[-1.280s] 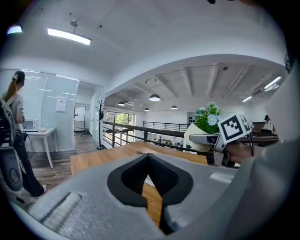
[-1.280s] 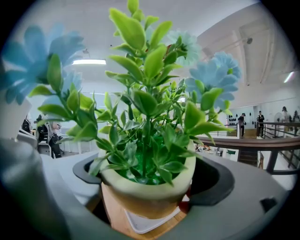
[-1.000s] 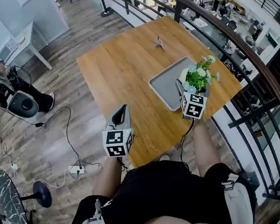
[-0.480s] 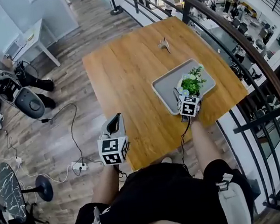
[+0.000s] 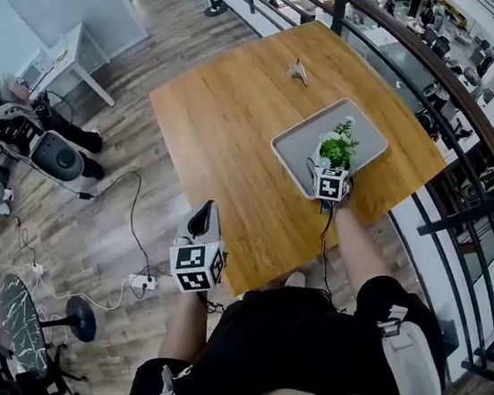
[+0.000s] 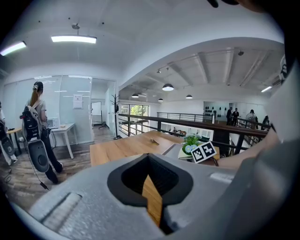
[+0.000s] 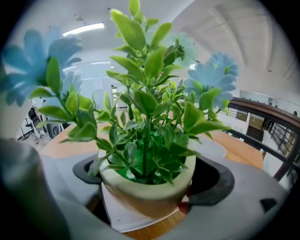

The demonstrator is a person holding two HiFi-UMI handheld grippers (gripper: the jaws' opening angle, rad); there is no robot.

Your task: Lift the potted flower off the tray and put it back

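In the head view the jaws of the right gripper [image 5: 323, 171] are covered by its own marker cube [image 5: 332, 184], and the pot [image 7: 149, 185] between them is screened there by leaves. In the right gripper view the pot's foot is cut off by the gripper body below it, the blue flowers [image 7: 26, 58] at either side are blurred, and the tray [image 5: 299, 144] beyond is mostly masked. A thing [image 5: 298, 71] on the bench [image 5: 219, 123], far past the tray, is too small to be named.
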